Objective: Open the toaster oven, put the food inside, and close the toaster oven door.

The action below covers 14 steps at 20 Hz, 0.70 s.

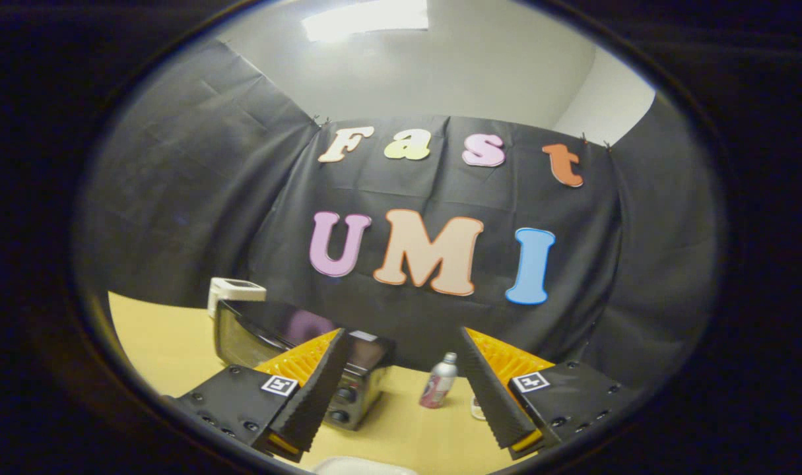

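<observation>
Toaster oven [295, 359] sits on the yellow table [163, 343], ahead and left of my claw [401, 369], partly behind my left finger. Door looks closed, so by my reading nothing is done yet: opening, loading and closing all remain. Its long side runs left to right, knobs at the right end. My fingers are spread apart, gripping nothing; a small bottle [438, 380] stands between them.

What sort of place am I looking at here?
Probably a mock kitchen booth for recording demonstrations: a toaster oven and a small bottle stand on a yellow table walled by black cloth. The tool is open and holds nothing.
</observation>
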Available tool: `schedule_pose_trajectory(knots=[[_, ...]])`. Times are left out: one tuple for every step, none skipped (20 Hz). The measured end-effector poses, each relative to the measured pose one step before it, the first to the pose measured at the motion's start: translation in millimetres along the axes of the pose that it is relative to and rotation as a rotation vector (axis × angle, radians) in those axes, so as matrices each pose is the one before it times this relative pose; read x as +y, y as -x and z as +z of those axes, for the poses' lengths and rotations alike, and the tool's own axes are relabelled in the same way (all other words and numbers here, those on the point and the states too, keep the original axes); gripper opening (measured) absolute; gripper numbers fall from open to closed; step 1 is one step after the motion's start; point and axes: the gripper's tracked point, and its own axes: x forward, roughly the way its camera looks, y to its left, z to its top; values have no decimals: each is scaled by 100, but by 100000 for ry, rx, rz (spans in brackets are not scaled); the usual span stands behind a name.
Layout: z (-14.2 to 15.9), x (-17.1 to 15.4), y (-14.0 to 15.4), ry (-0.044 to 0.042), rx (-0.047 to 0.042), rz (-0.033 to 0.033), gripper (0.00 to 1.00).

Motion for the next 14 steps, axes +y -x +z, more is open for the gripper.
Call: schedule_pose_trajectory(knots=[[-2049,-2784,-244,-1427,704,-5168,100],[-2264,-2474,-287,-4602,2103,-5114,100],[-1918,-2513,-128,-5250,1302,-4354,100],[-1446,-3195,-465,-3896,-324,-4721,100],[-801,-2530,-596,-1892,-1771,-3491,100],[-414,-1746,-583,-435,-3049,-1906,100],[-76,-1495,-235,1109,-3883,-1607,100],[-58,-1349,64,1997,-3514,-2188,100],[-180,-1095,-93,1604,-2288,-2122,100],[-856,-562,-45,357,-165,-745,100],[-1323,-17,-83,-803,2754,582,100],[-1664,301,-190,-522,4403,1480,100],[-1808,403,-205,329,5078,1707,100],[-1816,191,80,570,5289,2058,100]])
